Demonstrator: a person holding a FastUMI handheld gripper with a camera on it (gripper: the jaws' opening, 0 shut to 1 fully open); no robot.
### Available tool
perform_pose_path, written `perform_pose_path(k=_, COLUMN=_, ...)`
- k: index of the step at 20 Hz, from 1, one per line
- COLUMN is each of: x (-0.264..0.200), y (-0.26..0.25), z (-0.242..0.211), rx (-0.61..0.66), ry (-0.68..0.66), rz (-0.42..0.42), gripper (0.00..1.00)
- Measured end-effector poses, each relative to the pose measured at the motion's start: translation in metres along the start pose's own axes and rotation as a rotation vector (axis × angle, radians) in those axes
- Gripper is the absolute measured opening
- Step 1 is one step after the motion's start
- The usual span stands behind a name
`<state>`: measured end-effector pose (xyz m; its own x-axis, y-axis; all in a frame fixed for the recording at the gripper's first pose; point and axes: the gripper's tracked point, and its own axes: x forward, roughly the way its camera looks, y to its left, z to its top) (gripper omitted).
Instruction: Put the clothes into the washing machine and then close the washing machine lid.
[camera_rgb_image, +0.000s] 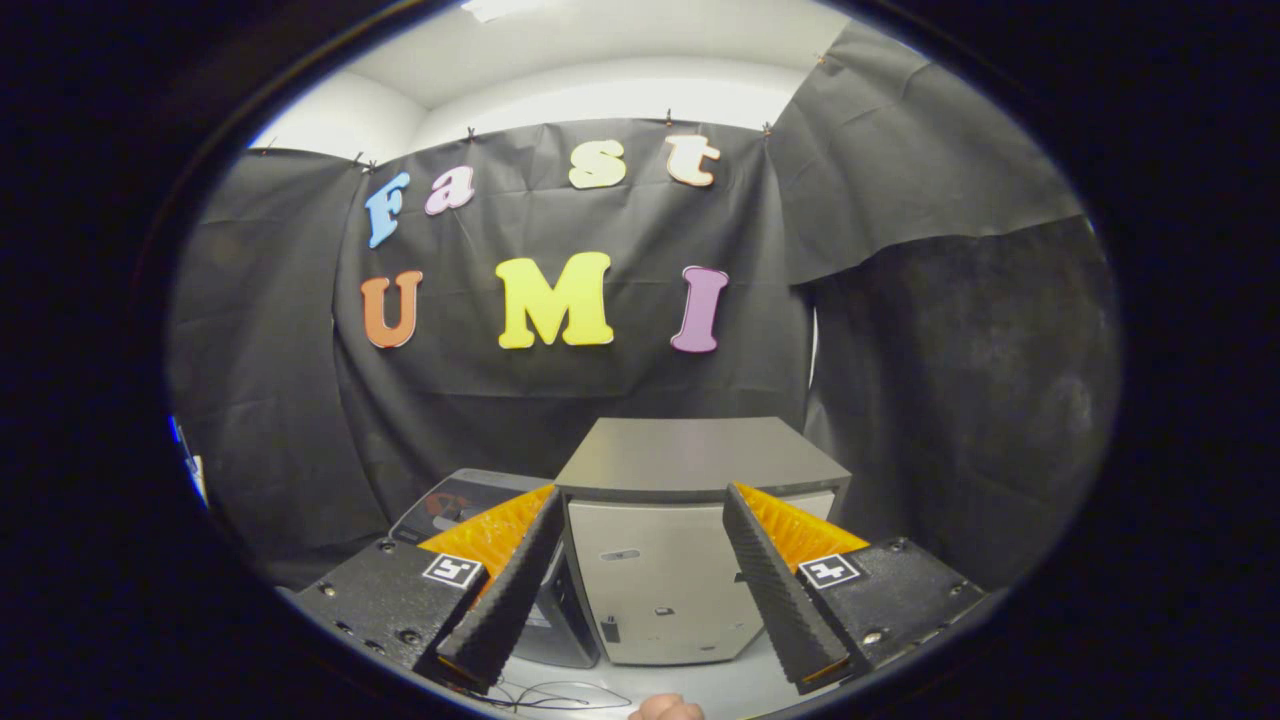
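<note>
One washing machine (690, 540) stands dead ahead of our gripper (640, 590), beyond wide-open, empty fingers, lid down flat; we spot no clothes between them.

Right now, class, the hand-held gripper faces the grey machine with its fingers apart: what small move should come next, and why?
Probably tilt the hand-held gripper down to look for the clothes. Its fingers stand open with nothing between them, and the box-shaped washing machine sits beyond them with its flat lid down. No clothes can be seen from here, so finding them likely comes before any grasp.
</note>
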<state>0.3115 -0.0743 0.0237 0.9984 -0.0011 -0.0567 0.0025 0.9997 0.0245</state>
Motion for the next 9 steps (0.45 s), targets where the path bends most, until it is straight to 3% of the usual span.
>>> perform_pose_path(k=9, x=0.0025, y=0.0003, z=0.0044, rx=-0.002, ry=-0.012, rz=-0.003, gripper=1.0)
